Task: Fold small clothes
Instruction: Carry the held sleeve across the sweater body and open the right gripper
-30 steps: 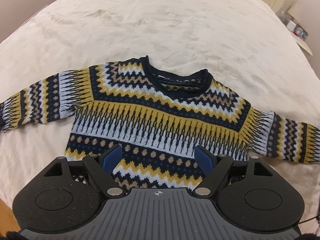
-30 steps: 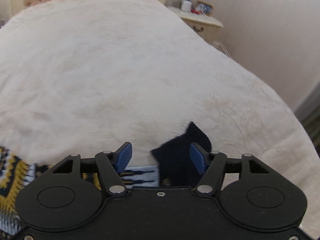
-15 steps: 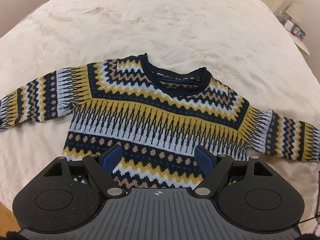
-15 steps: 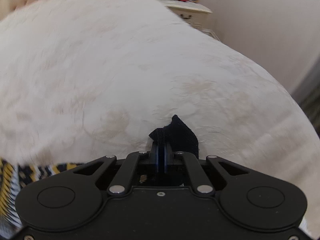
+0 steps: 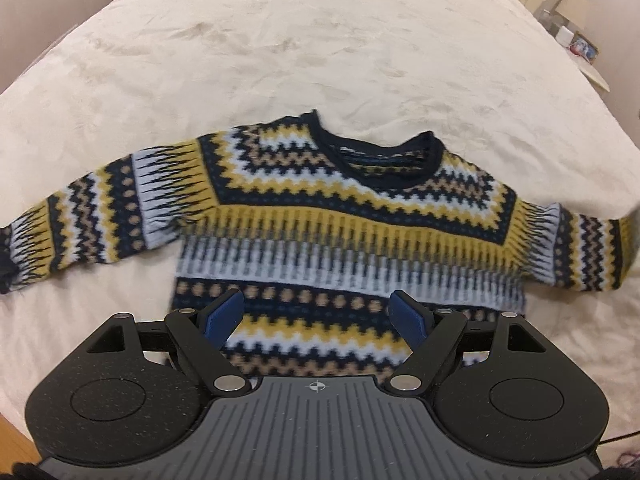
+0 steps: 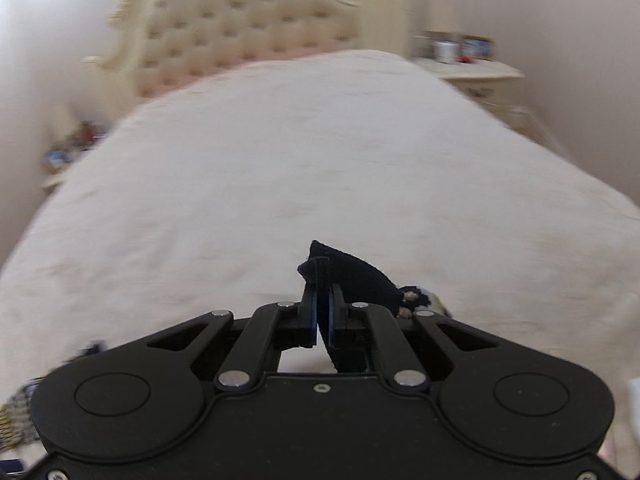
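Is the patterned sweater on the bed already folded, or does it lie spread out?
Spread. The sweater lies flat on the bed, front up, both sleeves stretched sideways; no part is folded over the body.

Patterned knit sweater spread flat, front up, sleeves outstretched

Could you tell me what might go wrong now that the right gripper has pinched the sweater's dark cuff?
1. The right gripper grips only the tip of the dark cuff, so the knit could slip out as it lifts.
2. The left gripper hangs open over the hem, holding nothing, so pulling the sleeve may drag the whole sweater across the bedspread and skew the fold.
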The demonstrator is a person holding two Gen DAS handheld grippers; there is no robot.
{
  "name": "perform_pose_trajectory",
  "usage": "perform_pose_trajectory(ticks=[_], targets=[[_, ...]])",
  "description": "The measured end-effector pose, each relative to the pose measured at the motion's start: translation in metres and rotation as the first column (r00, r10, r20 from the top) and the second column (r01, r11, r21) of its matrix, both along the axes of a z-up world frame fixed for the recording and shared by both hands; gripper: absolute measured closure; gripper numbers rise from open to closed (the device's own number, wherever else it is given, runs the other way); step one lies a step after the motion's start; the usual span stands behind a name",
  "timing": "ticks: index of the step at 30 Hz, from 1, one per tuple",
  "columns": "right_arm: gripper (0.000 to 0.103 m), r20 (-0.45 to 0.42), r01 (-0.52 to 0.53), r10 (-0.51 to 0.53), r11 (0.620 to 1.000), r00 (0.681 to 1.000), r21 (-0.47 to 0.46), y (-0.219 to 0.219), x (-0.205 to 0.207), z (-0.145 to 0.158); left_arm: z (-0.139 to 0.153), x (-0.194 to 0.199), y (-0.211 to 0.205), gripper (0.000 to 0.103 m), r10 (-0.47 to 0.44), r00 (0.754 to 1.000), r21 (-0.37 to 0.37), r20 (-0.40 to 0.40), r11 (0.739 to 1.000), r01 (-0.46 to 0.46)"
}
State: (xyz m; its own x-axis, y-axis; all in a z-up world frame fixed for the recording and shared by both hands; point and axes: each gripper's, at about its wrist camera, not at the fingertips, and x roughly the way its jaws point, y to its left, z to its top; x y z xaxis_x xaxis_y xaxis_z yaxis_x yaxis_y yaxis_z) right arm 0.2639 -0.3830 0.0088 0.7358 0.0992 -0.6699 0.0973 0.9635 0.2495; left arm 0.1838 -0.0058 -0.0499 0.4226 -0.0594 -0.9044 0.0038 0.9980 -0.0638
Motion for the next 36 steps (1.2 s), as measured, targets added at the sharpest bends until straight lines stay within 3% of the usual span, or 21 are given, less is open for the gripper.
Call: perform_pose_trajectory(ticks=[6,11,19,24,26,30,31,32,34,36], targets=[[0.093,0.035,-0.203,0.202,0.978,0.979,0.05,0.094,0.015,0.001,-0.004,-0.003,0.04,0.024,0.037,0.999,0.011,-0.013,0.999,-0.037],[0.093,0.031,-0.327,0.325,0.94,0.945,0.097,0.161,0.026,-0.016,-0.006,-0.002,0.073,0.024,0.074,0.997,0.024,-0.02,0.997,-0.074],[0.092,-0.016,-0.446,0.454,0.882,0.891,0.15,0.267,0.02,-0.06,-0.008,0.004,0.112,0.024,0.101,0.994,0.06,-0.031,0.993,-0.099],[0.09,-0.058,-0.485,0.498,0.861,0.865,0.152,0.309,0.011,-0.083,-0.014,0.007,0.127,0.024,0.094,0.995,0.067,-0.034,0.994,-0.091],[0.085,-0.067,-0.501,0.516,0.851,0.854,0.161,0.321,0.007,-0.093,-0.016,0.009,0.132,0.024,0.092,0.995,0.066,-0.034,0.994,-0.09],[0.079,-0.073,-0.553,0.56,0.828,0.826,0.088,0.344,-0.007,-0.103,-0.021,0.013,0.14,0.024,0.074,0.997,0.041,-0.022,0.996,-0.073],[0.07,-0.075,-0.558,0.563,0.826,0.823,0.078,0.346,-0.01,-0.103,-0.022,0.014,0.141,0.024,0.065,0.998,0.028,-0.019,0.998,-0.064],[0.052,-0.077,-0.558,0.562,0.827,0.824,0.069,0.346,-0.012,-0.105,-0.023,0.016,0.141,0.024,0.054,0.998,0.013,-0.016,0.998,-0.054],[0.038,-0.072,-0.551,0.554,0.832,0.829,0.056,0.344,-0.017,-0.107,-0.026,0.02,0.14,0.024,0.03,0.999,-0.024,-0.011,0.999,-0.03],[0.038,-0.085,-0.542,0.543,0.84,0.836,0.038,0.339,-0.022,-0.11,-0.029,0.026,0.136,0.024,-0.007,1.0,-0.069,0.0,0.998,0.007]])
